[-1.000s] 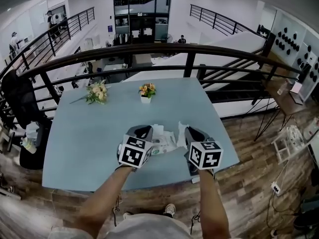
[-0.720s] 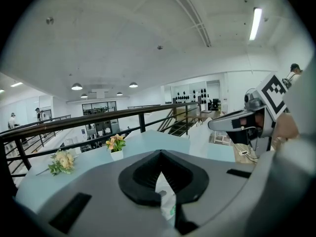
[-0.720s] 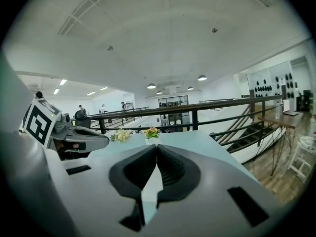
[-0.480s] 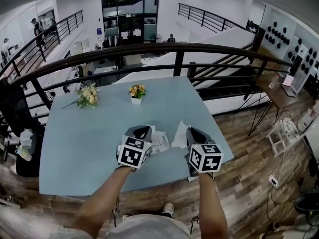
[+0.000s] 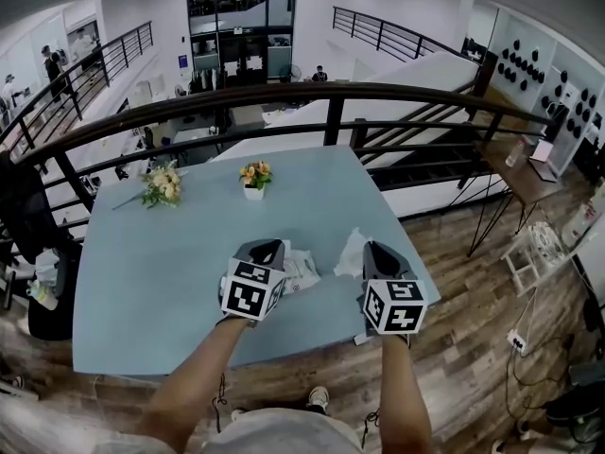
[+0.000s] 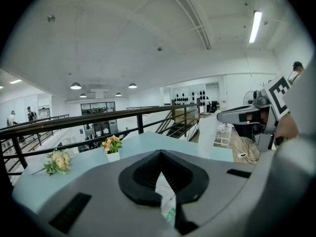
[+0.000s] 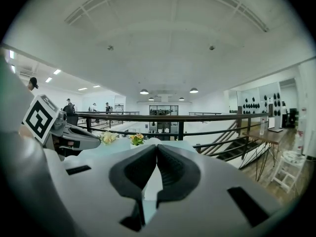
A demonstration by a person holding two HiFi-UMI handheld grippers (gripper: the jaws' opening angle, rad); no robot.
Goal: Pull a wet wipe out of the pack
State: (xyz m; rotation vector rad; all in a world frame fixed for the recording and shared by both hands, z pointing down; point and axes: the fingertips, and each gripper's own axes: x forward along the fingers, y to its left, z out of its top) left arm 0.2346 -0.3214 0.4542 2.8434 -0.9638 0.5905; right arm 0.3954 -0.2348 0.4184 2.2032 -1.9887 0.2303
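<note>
Left tool [image 5: 267, 249] clamped on pack [image 5: 302, 270], right tool [image 5: 376, 252] clamped on wipe [image 5: 351, 254]: we should anchor pack and draw wipe steadily rightward.

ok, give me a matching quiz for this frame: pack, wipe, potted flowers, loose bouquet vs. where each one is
1 pack
2 wipe
3 potted flowers
4 loose bouquet

A lying flat on the table, far-left corner
B clamped in the right tool
C standing upright, middle of the far edge
D clamped in the left tool

Pairs: 1-D, 2-B, 3-C, 4-A
</note>
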